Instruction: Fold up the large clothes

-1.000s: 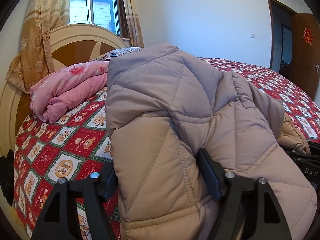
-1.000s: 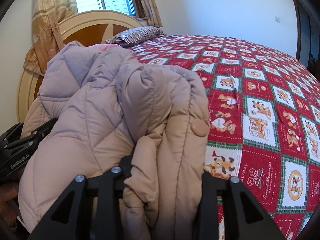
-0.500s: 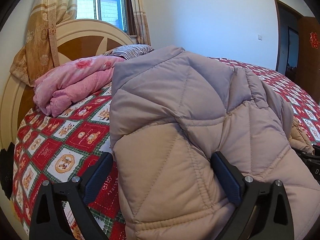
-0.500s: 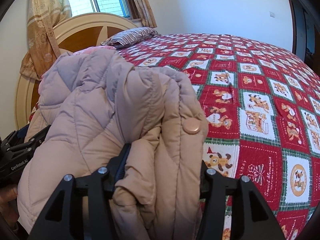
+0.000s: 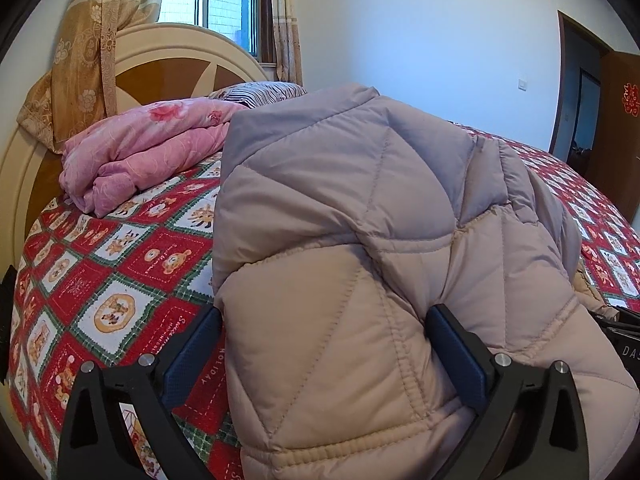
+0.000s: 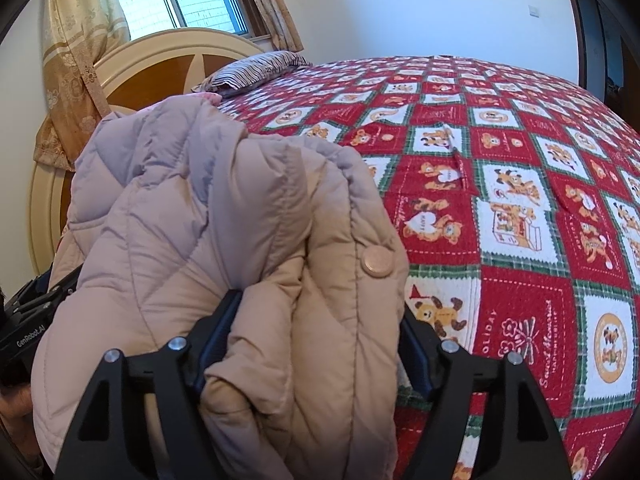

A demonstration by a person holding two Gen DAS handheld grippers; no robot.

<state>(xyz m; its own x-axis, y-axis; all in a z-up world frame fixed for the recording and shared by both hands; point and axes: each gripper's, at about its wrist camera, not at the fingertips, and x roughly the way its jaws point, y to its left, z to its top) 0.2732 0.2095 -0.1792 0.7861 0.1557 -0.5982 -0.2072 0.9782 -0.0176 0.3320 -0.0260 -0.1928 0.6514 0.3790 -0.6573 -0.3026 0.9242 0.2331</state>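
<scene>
Quilted bedspread (image 6: 520,216) carries folded puffer jacket (image 5: 360,240) at near edge, long axis running between both hands. Left gripper (image 5: 320,344) released, straddling one end; right gripper (image 6: 316,336) just opening, fabric between loosened jaws.

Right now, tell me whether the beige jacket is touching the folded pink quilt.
Cannot tell. In the left wrist view the jacket overlaps the end of the pink quilt, hiding any contact or gap between them.

One quilted jacket (image 5: 360,240), one pink quilt (image 5: 152,148) (folded), one striped pillow (image 6: 256,70), two grippers (image 5: 320,344)
</scene>
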